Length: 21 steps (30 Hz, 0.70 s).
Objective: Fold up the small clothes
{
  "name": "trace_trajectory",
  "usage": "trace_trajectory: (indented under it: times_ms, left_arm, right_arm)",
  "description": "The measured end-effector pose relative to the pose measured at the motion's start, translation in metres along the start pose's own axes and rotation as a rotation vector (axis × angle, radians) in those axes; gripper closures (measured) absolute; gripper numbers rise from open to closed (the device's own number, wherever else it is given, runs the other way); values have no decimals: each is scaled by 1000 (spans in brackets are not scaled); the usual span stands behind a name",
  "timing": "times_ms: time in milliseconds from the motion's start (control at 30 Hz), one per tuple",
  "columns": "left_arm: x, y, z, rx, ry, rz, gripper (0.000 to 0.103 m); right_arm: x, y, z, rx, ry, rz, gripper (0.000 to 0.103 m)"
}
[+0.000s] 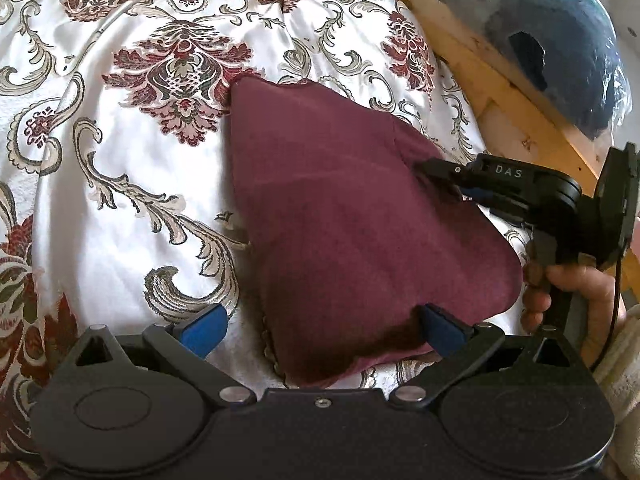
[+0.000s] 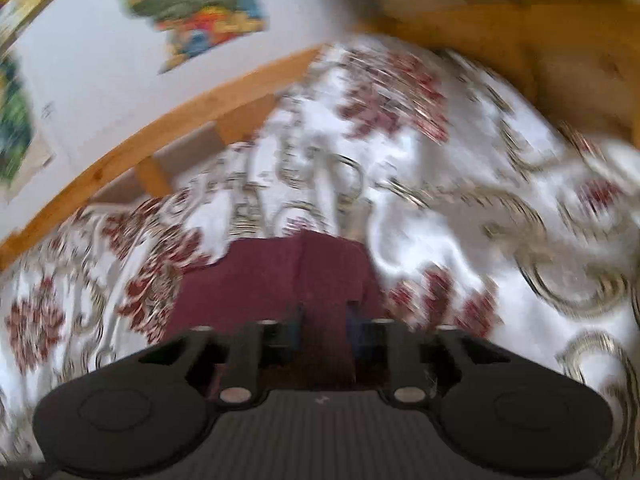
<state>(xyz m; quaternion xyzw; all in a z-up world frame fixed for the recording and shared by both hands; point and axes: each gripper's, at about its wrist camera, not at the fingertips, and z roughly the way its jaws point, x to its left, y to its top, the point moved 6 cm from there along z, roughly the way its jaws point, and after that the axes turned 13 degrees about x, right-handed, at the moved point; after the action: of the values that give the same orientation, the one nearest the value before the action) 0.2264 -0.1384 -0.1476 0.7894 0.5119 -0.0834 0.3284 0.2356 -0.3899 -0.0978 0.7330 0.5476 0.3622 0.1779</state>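
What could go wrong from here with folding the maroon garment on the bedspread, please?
1. The right tool sits on the maroon garment at its far edge; the fold may spring open.
2. The left tool stands wide over the near corner and may pinch the glossy patterned bedspread too.
3. The right wrist view is blurred, so contact there is uncertain.

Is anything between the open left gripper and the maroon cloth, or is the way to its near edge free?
Nothing visible blocks it. The left gripper stands wide open right at the near edge of the maroon cloth, which lies on the patterned bedspread. The right gripper meets the cloth's far right side, away from that edge.
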Motion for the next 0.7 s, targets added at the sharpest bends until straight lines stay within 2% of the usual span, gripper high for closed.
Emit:
trace_trajectory:
  times_ms: [133, 233, 400, 500, 633, 700]
  left_arm:
    - [0, -1, 0, 1, 2, 2, 1]
    - [-1, -1, 1, 2, 5, 7, 1]
    - [-3, -2, 2, 4, 11, 19, 1]
    - [-3, -1, 3, 6, 12, 23, 1]
    - [-3, -1, 3, 7, 8, 20, 1]
    - [-3, -1, 4, 9, 5, 17, 1]
  right_arm:
    - [37, -1, -10, -68, -6, -208, 89]
    - [46, -2, -9, -73, -54, -255, 89]
    - [17, 5, -10, -70, -110, -127, 89]
    - [-4, 5, -8, -43, -88, -34, 88]
    - [-19, 5, -5, -23, -40, 48, 75]
    - [-23, 5, -4, -18, -4, 79, 55]
